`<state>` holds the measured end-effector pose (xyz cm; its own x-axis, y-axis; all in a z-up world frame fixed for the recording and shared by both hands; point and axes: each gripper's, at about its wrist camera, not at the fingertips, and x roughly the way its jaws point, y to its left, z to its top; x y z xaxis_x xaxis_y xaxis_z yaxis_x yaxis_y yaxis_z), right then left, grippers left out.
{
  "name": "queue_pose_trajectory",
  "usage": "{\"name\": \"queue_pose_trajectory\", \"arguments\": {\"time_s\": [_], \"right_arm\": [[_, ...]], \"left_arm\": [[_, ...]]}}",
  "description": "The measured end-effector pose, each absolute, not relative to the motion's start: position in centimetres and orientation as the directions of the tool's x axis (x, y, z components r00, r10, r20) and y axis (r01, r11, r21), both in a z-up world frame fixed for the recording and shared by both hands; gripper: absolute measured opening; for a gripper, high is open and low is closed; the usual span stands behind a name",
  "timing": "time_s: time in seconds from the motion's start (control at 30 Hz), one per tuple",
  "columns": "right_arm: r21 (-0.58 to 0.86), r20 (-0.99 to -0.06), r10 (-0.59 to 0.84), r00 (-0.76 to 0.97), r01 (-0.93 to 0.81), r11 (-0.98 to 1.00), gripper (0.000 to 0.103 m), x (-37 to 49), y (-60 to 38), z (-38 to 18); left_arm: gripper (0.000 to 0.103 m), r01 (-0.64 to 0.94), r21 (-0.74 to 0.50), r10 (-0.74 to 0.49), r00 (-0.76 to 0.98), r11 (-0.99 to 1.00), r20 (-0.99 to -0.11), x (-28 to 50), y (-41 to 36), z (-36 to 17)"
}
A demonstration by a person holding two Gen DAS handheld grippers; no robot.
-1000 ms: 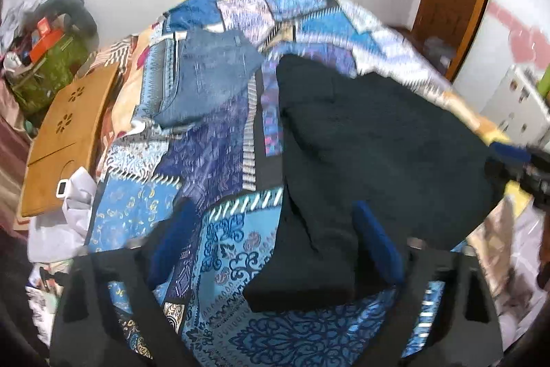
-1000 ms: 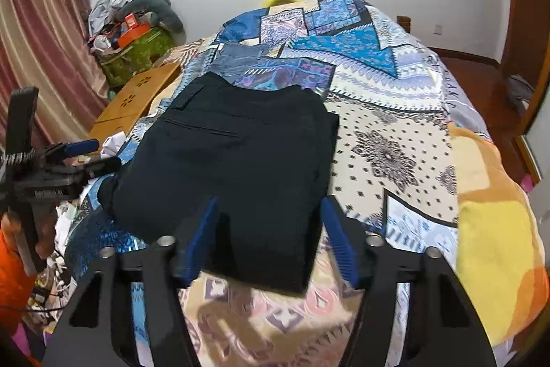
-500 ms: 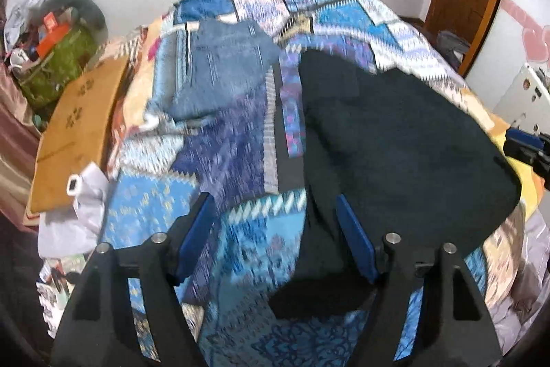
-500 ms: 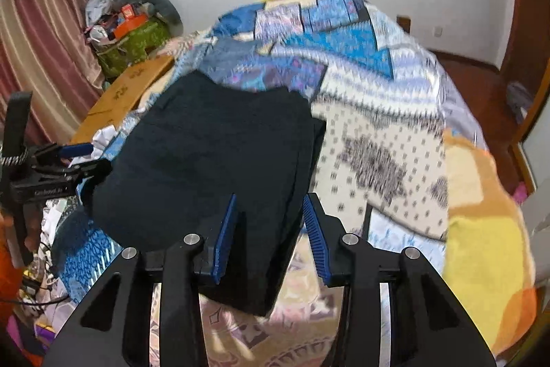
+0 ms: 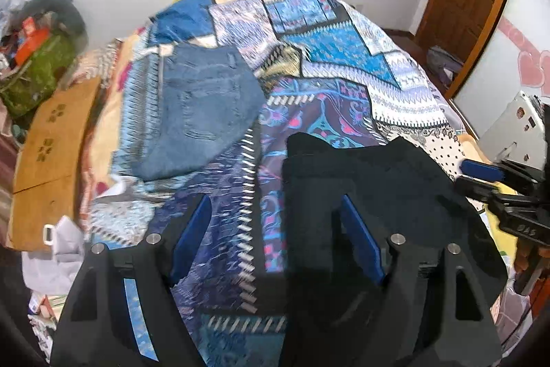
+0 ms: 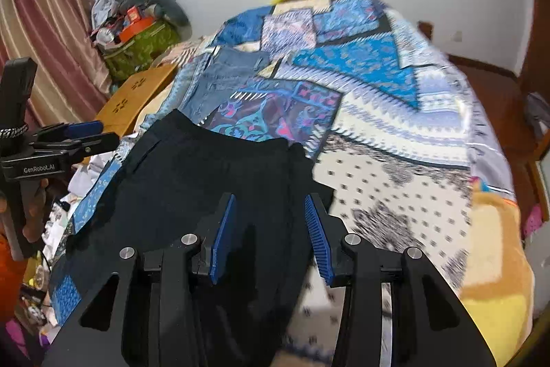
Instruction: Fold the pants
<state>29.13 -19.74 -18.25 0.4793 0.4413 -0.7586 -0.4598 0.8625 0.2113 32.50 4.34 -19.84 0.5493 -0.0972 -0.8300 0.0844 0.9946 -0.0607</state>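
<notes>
Black cloth, folded to a slab on the patterned bed, both claws hovering empty.

Left wrist view: the black pants (image 5: pixel 378 195) fill the lower right, the left claw (image 5: pixel 275 236) spread wide over their left edge, likely lining up a next fold; folded jeans (image 5: pixel 202 112) lie upper left, set aside. Right wrist view: the pants sit lower left on the bed (image 6: pixel 395 181); the right claw (image 6: pixel 271 233), part-spread, straddles their right edge, pinching nothing.

Right gripper (image 6: pixel 270 231) with blue ribbed pads, jaws apart, has just been closing, hovering over folded black fabric pants (image 6: pixel 206 174) on patchwork quilt bedspread (image 6: pixel 395 126). Left gripper (image 6: pixel 89 133) at 9 o'clock. Folded blue denim jeans (image 6: pixel 223 74) at 11 o'clock.
</notes>
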Motion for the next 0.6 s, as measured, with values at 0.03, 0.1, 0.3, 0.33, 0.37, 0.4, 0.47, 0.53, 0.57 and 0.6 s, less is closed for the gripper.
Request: {"name": "queue_pose_trajectory", "arguments": {"time_s": [0.03,0.1,0.3,0.33,0.37,0.4,0.47,0.53,0.57,0.6], "right_arm": [[0.212,-0.769,0.439,0.464,-0.464,0.86,0.038,29.7,-19.3,-18.7],[0.205,-0.798,0.426,0.426,-0.472,0.857,0.038,31.2,-18.6,-19.9],[0.167,-0.821,0.41,0.397,-0.519,0.838,0.035,32.2,-17.5,-21.4],[0.166,-0.818,0.412,0.401,-0.522,0.837,0.031,32.0,-17.6,-21.3],[0.158,-0.815,0.407,0.412,-0.518,0.841,0.023,32.0,-17.7,-21.3],[0.154,-0.808,0.408,0.426,-0.515,0.843,0.015,31.8,-17.9,-21.0],[0.152,-0.777,0.42,0.469,-0.507,0.848,0.011,31.4,-18.3,-20.2],[0.115,-0.738,0.413,0.534,-0.504,0.856,0.009,30.5,-18.3,-19.1],[0.097,-0.716,0.408,0.566,-0.498,0.861,0.009,30.1,-18.5,-18.5],[0.093,-0.703,0.407,0.584,-0.492,0.866,0.009,29.9,-18.6,-18.1]], "left_arm": [[0.077,0.093,-0.073,-0.111,0.53,0.993,-0.841,33.3,4.1,-20.5],[0.077,0.103,-0.087,-0.127,0.514,0.991,-0.849,34.0,3.9,-21.3],[0.077,0.135,-0.11,-0.162,0.479,0.985,-0.863,35.5,3.0,-23.4],[0.077,0.136,-0.115,-0.166,0.467,0.984,-0.868,35.7,2.9,-23.8],[0.077,0.136,-0.119,-0.169,0.461,0.984,-0.871,35.9,2.7,-24.0],[0.077,0.138,-0.122,-0.172,0.459,0.983,-0.871,36.0,2.7,-24.1],[0.074,0.15,-0.126,-0.182,0.461,0.981,-0.869,36.0,2.5,-23.8],[0.074,0.153,-0.107,-0.169,0.485,0.982,-0.858,35.7,2.3,-23.1],[0.074,0.146,-0.101,-0.161,0.5,0.984,-0.851,35.6,2.2,-22.8],[0.074,0.138,-0.11,-0.166,0.507,0.984,-0.846,35.5,2.3,-22.6]]}}
